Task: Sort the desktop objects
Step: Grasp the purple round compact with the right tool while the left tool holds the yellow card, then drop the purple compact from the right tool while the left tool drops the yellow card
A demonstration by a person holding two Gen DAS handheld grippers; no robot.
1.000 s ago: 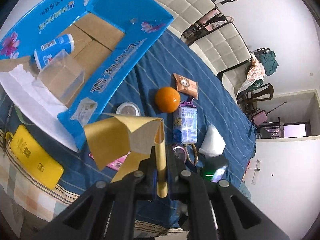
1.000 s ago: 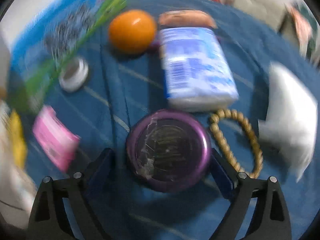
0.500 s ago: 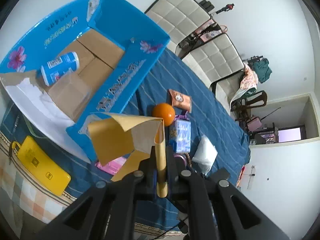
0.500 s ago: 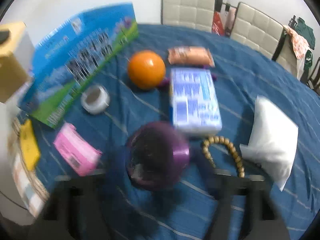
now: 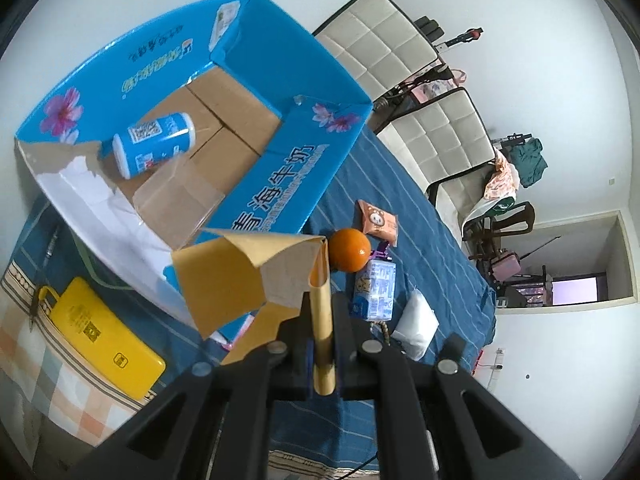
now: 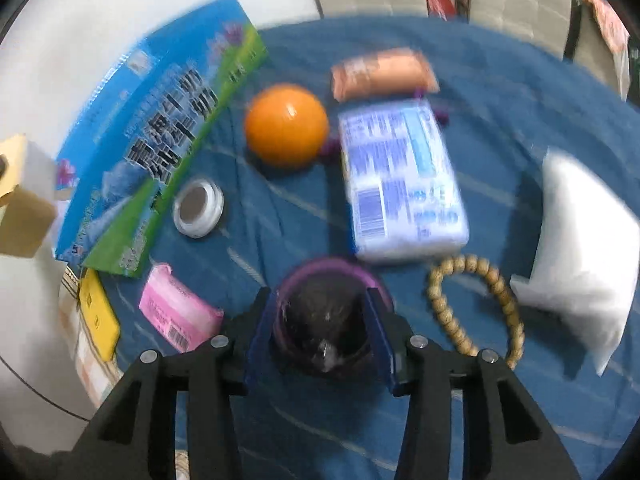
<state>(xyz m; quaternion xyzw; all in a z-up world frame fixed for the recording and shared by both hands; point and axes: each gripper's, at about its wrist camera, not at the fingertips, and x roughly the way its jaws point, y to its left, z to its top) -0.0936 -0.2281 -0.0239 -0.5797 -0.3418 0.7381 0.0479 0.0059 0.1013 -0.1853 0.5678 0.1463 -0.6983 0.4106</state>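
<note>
1. A torn tan cardboard piece (image 5: 248, 276) is pinched in the left gripper (image 5: 323, 354), whose jaws are pressed together on its flap, above the near edge of the blue carton (image 5: 304, 176).
2. A blue-and-white bottle (image 5: 154, 144) and a clear plastic box (image 5: 178, 208) are seen lying inside the carton.
3. A purple round tin (image 6: 326, 320) is clamped between the pads of the right gripper (image 6: 324, 338), the jaws having just been closed onto it.
4. An orange (image 6: 286, 126), a blue-white milk pack (image 6: 400, 184), a bead bracelet (image 6: 476, 308) and a white pouch (image 6: 580, 248) are spread on the blue-clothed counter (image 6: 500, 88).
</note>
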